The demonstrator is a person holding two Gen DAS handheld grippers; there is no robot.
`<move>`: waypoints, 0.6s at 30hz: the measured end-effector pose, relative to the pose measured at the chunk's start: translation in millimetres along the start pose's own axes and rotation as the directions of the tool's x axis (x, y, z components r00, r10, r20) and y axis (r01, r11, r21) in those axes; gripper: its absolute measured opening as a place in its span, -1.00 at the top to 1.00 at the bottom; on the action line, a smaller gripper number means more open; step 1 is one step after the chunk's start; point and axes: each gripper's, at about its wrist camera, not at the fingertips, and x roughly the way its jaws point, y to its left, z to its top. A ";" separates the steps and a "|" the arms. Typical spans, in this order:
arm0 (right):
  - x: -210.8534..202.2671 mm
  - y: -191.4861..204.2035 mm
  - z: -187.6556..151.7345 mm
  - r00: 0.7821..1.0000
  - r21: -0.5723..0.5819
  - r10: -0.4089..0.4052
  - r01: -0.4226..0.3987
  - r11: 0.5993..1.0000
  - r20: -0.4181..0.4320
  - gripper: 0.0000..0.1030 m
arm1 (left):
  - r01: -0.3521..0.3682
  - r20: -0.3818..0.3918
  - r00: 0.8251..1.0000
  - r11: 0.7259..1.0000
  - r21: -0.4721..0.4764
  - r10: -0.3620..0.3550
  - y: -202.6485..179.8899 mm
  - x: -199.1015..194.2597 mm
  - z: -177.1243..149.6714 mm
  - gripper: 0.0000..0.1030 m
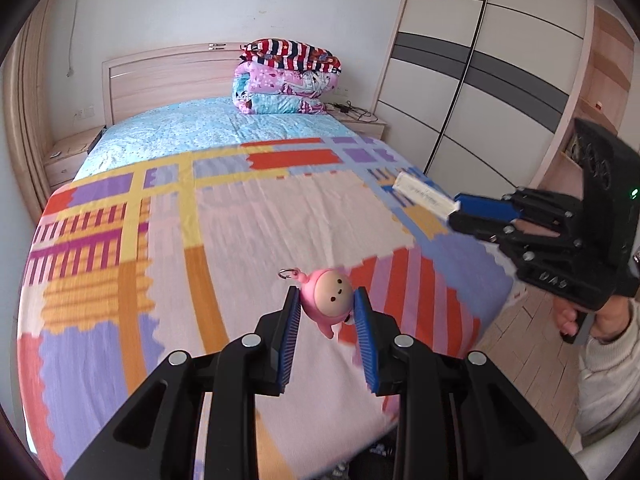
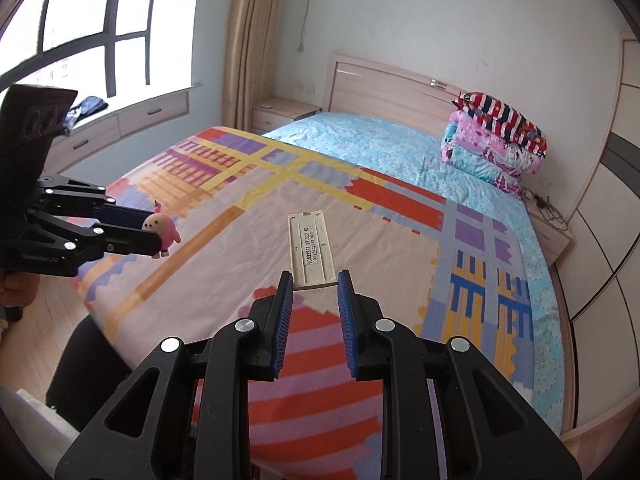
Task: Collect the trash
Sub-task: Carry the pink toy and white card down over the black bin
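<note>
The left gripper (image 1: 326, 300) is squeezing a little pink toy keychain (image 1: 329, 295) between its blue pads, up above the colorful bed cover (image 1: 248, 220). The right gripper (image 2: 314, 280) is pinching one end of a flat cream plastic piece (image 2: 311, 246), holding it over the bed too.

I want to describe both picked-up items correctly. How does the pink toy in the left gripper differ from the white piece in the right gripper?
The pink toy is rounded, a small figure with a face and a key ring; the white piece is flat, long and rectangular, with printed codes. The toy sits wholly between the left gripper pads; the piece is pinched at one end by the right gripper and sticks out forward. Both are held above the bed.
</note>
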 end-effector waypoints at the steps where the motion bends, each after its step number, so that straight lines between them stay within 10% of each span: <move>1: -5.4 4.8 -3.9 1.000 -0.003 0.003 -0.003 1.000 0.001 0.55 | 0.002 -0.005 1.000 1.000 0.005 -0.002 -2.3 -1.4 -5.7 0.48; 18: -50.1 71.9 -70.2 0.992 0.005 0.118 -0.118 0.993 -0.043 0.55 | 0.064 -0.076 0.995 0.996 0.055 -0.060 -34.4 -24.1 -81.4 0.48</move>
